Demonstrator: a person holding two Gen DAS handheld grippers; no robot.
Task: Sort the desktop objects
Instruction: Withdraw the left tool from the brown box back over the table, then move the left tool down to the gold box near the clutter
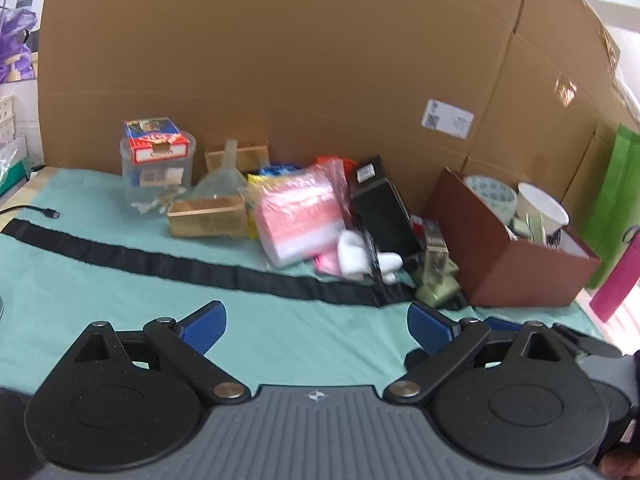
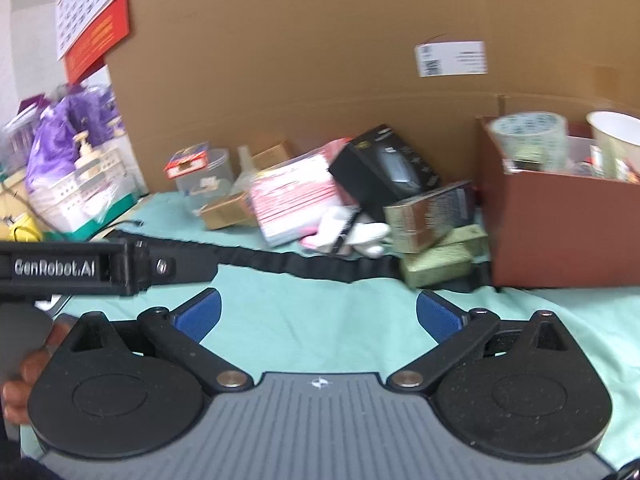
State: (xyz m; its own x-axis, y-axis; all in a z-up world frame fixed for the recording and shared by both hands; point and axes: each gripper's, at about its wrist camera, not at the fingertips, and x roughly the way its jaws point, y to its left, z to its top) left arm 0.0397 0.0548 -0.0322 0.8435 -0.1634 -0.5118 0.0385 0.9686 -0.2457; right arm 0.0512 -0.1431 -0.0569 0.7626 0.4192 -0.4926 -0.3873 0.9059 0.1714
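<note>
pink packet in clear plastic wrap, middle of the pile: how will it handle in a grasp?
The pink packet is wrapped in glossy film, so it will probably feel slippery. It looks like a soft stack, so it may squash or sag rather than stay stiff. It leans against the black box, which might shift if the packet is pulled out.

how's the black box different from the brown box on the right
The black box is closed and leans tilted on the pile; the brown box is open-topped and sits flat on the green cloth. The black box looks smaller, while the brown box is the larger and holds a tape roll and a paper cup. Both are rectangular and stand before the cardboard wall.
</note>
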